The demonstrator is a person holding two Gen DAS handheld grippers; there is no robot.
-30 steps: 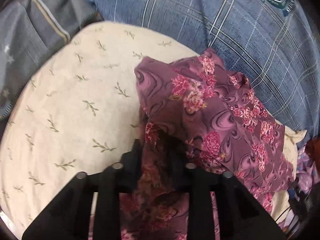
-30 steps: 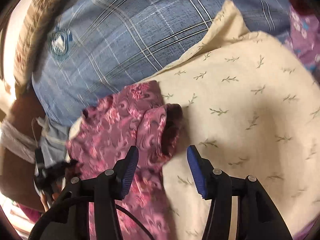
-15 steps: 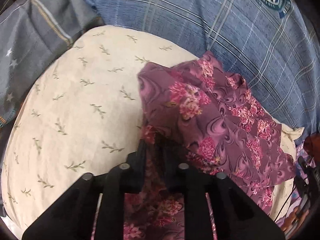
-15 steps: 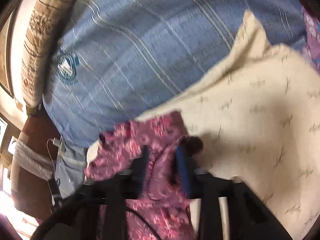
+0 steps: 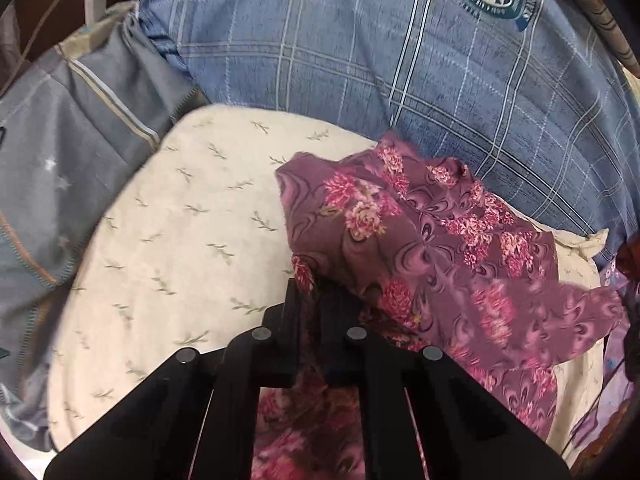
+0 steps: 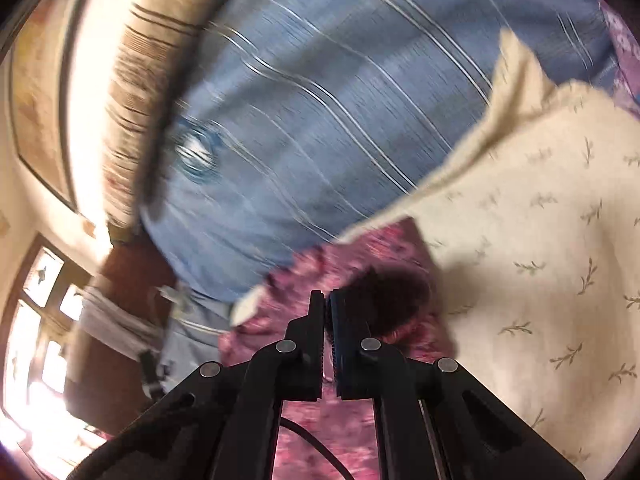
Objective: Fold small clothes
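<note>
Both tools clamped on floral garment [image 5: 420, 240] atop cream pillow [image 5: 180, 240]: left tool [image 5: 310, 300], right tool [image 6: 328, 312]. Step: lift, spread. Next: pull taut.

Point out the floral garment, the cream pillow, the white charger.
floral garment [image 5: 420, 240], left wrist view, middle of the purple fabric
cream pillow [image 5: 180, 248], left wrist view, bare top
white charger [image 5: 95, 7], left wrist view, body
</note>
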